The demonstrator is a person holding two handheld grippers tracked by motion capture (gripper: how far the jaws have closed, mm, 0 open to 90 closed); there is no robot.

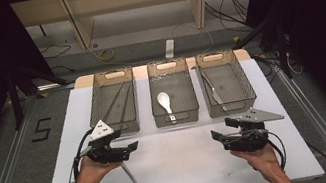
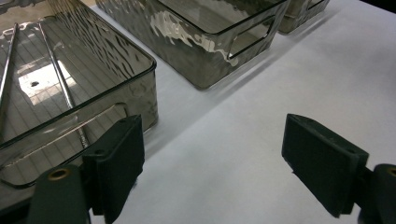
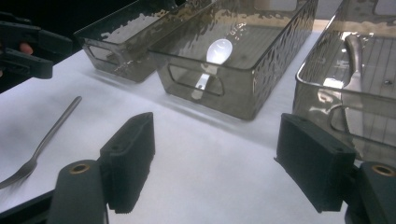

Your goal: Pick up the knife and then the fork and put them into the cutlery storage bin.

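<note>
Both the left gripper (image 1: 132,146) and the right gripper (image 1: 220,131) hover spread and empty over the white surface (image 1: 184,164). A fork (image 1: 135,180) lies on it beside the left gripper. Beyond stand three bins; the middle bin (image 1: 176,114) holds a white spoon (image 1: 165,102).

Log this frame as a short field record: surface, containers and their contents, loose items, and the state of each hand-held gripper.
surface: white table
containers: three clear bins in a row at the far side
left bin: chopsticks
middle bin: white spoon
right bin: metal knife
loose items: fork on the table, tines toward the person
left hand-held gripper: open, empty, just above the fork's handle end
right hand-held gripper: open, empty, in front of the right bin
</note>
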